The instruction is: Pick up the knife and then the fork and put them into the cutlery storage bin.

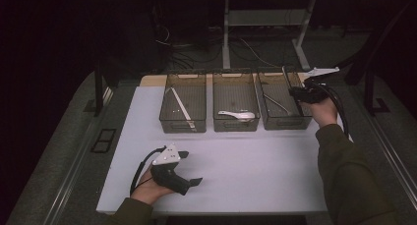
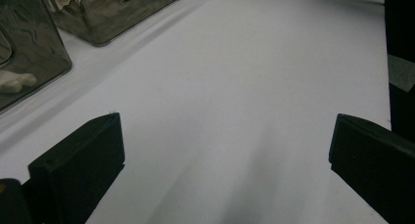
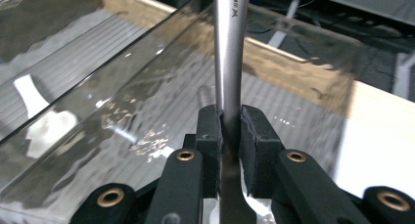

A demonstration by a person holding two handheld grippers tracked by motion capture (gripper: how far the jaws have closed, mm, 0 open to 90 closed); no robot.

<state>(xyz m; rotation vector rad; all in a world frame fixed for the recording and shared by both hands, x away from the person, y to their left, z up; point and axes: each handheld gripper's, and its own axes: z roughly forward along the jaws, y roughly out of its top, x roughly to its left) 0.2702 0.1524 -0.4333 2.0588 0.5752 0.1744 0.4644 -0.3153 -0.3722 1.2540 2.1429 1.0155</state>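
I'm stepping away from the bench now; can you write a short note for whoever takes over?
Right tongs: shut on a metal utensil, held over the right bin.
Left tongs: open, holding nothing, low over the table.
Bins: left bin holds a pale flat utensil, middle bin a white spoon, right bin another metal piece.
Left to do: lower the held utensil into the right bin and release.

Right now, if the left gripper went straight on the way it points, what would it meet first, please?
Probably nothing soon: the left gripper, jaws open, points across the bare white table. The dark bins lie off to one side of that line; depth is hard to judge.
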